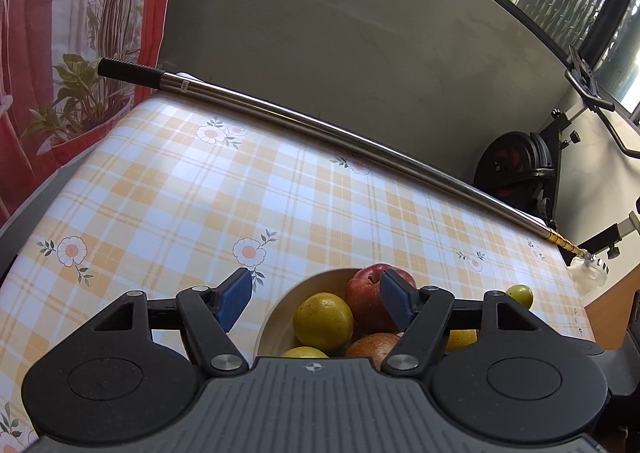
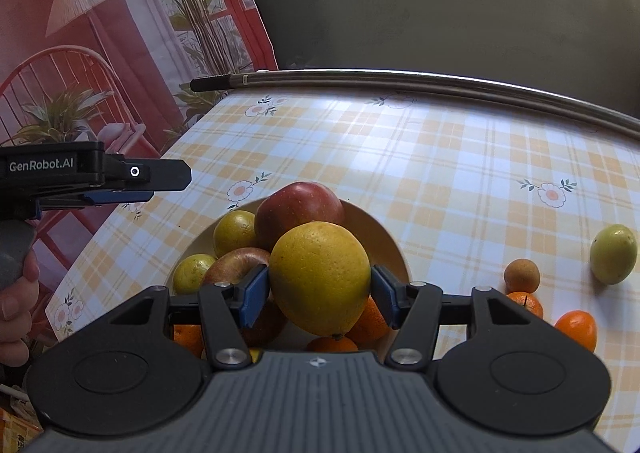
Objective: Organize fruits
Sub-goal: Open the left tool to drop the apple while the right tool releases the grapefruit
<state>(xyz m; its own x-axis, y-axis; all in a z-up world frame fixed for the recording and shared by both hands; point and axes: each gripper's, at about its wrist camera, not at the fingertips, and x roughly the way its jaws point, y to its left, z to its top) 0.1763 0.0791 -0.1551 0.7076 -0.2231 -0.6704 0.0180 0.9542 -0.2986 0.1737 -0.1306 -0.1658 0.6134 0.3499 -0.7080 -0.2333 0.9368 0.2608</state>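
Right now I'm holding the yellow citrus (image 2: 320, 277) clamped in the right gripper (image 2: 320, 295), hanging directly above the bowl (image 2: 390, 249); the left gripper (image 1: 316, 295) is hovering spread and empty beside the rim.

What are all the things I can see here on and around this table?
bowl: one, cream, on the checked tablecloth, piled with fruit
red apples: two in the bowl
yellow-green fruits: at least two small ones in the bowl
large yellow fruit: one, clamped over the bowl
green fruit: one, loose on the cloth at right
oranges: several, some loose at right, some by the bowl
small brown fruit: one, beside the oranges
metal pole: one, silver with black grip, along the table's far edge
tablecloth: yellow check with flowers
exercise bike: black, past the table
left gripper: open, empty
right gripper: shut on the large yellow fruit
hand: holding the left gripper
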